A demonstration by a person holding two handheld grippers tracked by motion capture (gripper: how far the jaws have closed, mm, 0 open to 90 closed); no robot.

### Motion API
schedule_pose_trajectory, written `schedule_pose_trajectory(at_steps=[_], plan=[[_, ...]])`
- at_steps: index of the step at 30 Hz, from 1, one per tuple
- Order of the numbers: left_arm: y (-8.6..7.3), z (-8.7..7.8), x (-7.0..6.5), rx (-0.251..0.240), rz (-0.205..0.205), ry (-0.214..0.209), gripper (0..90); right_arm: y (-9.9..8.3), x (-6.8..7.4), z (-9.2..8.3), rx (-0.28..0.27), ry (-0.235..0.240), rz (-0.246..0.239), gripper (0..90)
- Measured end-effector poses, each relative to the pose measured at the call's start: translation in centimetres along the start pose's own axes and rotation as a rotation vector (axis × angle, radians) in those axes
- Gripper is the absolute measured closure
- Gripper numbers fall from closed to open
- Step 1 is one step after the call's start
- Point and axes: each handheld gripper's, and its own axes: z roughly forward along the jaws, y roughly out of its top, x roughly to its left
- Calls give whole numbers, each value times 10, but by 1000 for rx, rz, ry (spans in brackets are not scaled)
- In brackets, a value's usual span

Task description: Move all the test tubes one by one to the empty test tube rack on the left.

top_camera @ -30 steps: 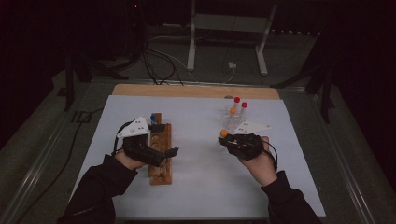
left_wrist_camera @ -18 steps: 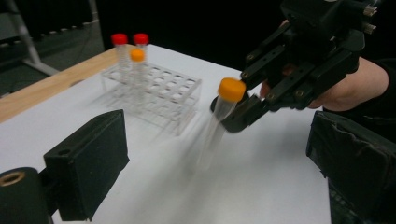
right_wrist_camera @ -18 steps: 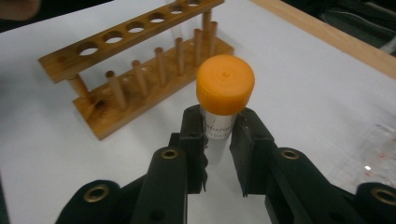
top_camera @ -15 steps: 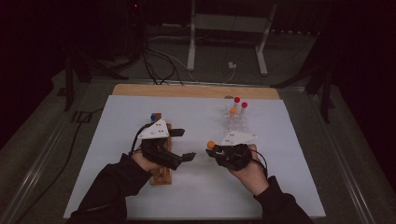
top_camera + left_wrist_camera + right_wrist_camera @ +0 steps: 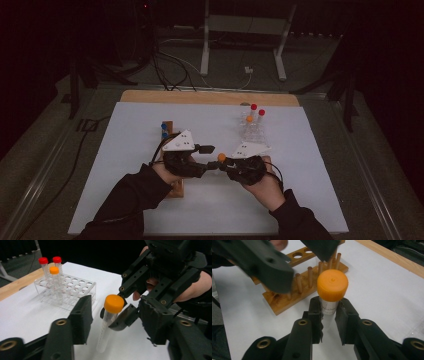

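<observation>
From the high view, both hands have drawn together since a second ago: the left gripper (image 5: 210, 156), which then lay over the wooden rack (image 5: 175, 187) at the left of the white mat (image 5: 125, 150), now sits near the mat's middle, with its tips up against those of the right gripper (image 5: 223, 165), and the right hand has come in from the right to meet it. Between the two sits the orange-capped tube (image 5: 221, 158), held in the right gripper's closed jaws. Behind them the clear rack (image 5: 252, 134) holds three tubes, two red-capped and one orange-capped, and two blue caps (image 5: 164, 131) show at the far end of the wooden rack. In the left gripper view, the left gripper (image 5: 112, 322) has its jaws half-narrowed, having just been closing, and the tube (image 5: 106, 325) stands between them, tilted, with its cap uppermost; a gap shows between the tube and the left-hand jaw, and the other jaw stands behind the right gripper's tips, so the pads do not yet press on it. The right gripper (image 5: 120, 312) grasps it just under the cap. In the right gripper view, the right gripper (image 5: 329, 312) pinches the tube (image 5: 329, 307) just below the cap, one pad on each side, with the left gripper's jaws blurred above and the wooden rack (image 5: 279, 303) with its pegs and holes behind.
</observation>
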Motion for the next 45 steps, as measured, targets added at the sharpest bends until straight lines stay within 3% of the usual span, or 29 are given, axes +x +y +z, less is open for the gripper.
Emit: schedule_pose_trajectory(at_steps=[13, 23, 25, 29, 31, 32, 37, 42, 45], plan=[[2, 11, 0, 21, 18, -3, 692, 3, 3, 1, 3, 15, -9, 754], [4, 12, 1, 11, 27, 12, 714, 4, 0, -1, 6, 17, 2, 739], [6, 10, 2, 0, 21, 18, 715, 3, 0, -2, 5, 25, 6, 647], [8, 3, 6, -18, 12, 24, 716, 0, -2, -5, -19, -7, 21, 467], [9, 2, 6, -21, 10, 29, 716, 0, -3, -7, -26, -8, 23, 431], [10, -2, 8, -28, 10, 41, 715, -1, -5, -10, -46, -23, 37, 342], [14, -15, 15, -43, 4, 69, 715, -4, -10, -18, -90, -48, 86, 152], [17, -34, 22, -58, -2, 109, 716, -8, -16, -26, -131, -75, 133, 15], [16, -45, 27, -67, -9, 141, 716, -11, -20, -31, -155, -67, 142, 0]])
